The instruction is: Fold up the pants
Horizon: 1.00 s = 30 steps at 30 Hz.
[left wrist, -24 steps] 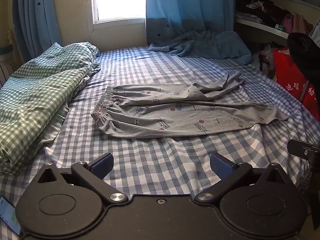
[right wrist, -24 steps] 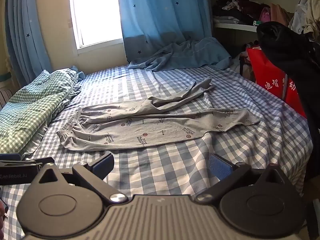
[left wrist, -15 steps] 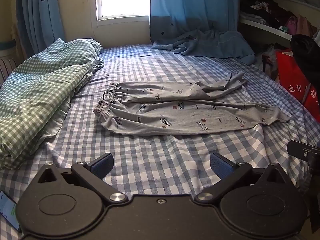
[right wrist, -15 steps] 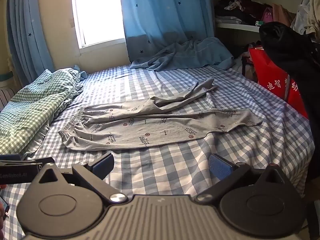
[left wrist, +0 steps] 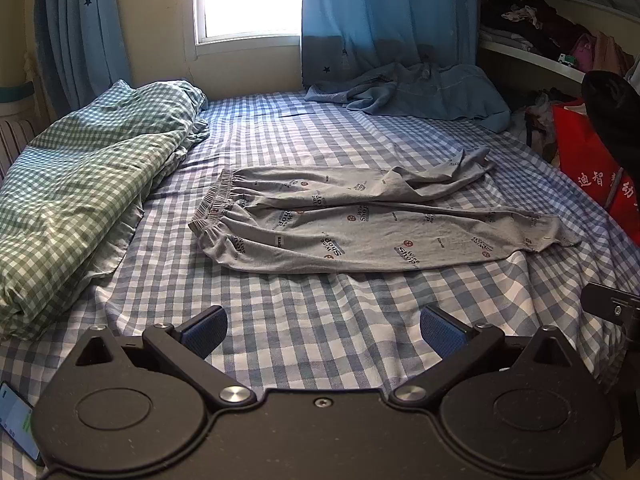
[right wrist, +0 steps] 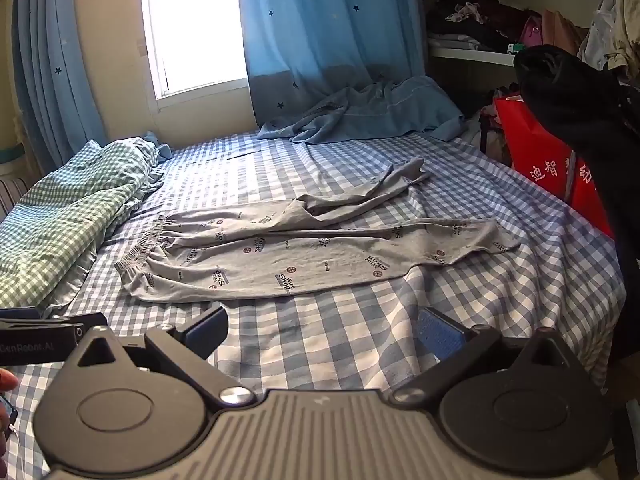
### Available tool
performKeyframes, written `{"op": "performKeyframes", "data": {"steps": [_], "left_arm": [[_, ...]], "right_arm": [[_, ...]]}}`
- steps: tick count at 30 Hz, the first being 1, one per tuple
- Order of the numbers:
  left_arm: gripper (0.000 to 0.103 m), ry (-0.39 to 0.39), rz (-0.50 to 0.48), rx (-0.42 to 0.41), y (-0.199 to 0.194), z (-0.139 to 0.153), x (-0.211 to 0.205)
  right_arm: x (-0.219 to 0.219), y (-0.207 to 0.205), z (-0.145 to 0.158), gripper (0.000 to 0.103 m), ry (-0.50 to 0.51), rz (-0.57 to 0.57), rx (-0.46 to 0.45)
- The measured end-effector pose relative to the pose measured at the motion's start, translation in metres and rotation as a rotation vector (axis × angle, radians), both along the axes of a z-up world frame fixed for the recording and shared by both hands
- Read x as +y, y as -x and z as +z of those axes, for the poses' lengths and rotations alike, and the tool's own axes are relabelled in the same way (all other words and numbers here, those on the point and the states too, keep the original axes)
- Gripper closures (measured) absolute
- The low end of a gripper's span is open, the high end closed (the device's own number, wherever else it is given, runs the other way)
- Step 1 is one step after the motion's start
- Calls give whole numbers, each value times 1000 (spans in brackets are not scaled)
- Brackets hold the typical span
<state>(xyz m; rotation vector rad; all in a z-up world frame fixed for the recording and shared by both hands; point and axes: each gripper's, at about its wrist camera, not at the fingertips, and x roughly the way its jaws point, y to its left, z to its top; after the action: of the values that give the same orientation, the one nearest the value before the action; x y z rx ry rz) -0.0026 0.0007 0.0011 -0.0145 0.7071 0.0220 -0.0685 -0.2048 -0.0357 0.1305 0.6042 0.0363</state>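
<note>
Grey printed pants lie spread sideways on the blue checked bed sheet, waistband to the left, cuffs to the right. The far leg is crumpled and angles toward the back right. My left gripper hovers over the sheet in front of the pants, open, nothing between its blue pads. My right gripper hangs likewise before the pants, open and empty. Part of the left gripper shows at the left edge of the right wrist view, and part of the right gripper at the right edge of the left wrist view.
A green checked duvet is heaped along the left side. A blue blanket lies at the back under the curtain. A red bag and cluttered shelves stand at the right. A phone sits at lower left.
Both views have shifted slightly: the pants now sit a little lower and nearer in each frame. Both grippers stay open and empty.
</note>
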Motion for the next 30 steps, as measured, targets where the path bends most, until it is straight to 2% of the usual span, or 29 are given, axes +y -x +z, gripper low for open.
{"op": "performKeyframes", "data": {"steps": [30], "left_arm": [[1,11,-2,8,2,-5,0]], "right_arm": [[-3,1,2,0,-5,-8,2]]}}
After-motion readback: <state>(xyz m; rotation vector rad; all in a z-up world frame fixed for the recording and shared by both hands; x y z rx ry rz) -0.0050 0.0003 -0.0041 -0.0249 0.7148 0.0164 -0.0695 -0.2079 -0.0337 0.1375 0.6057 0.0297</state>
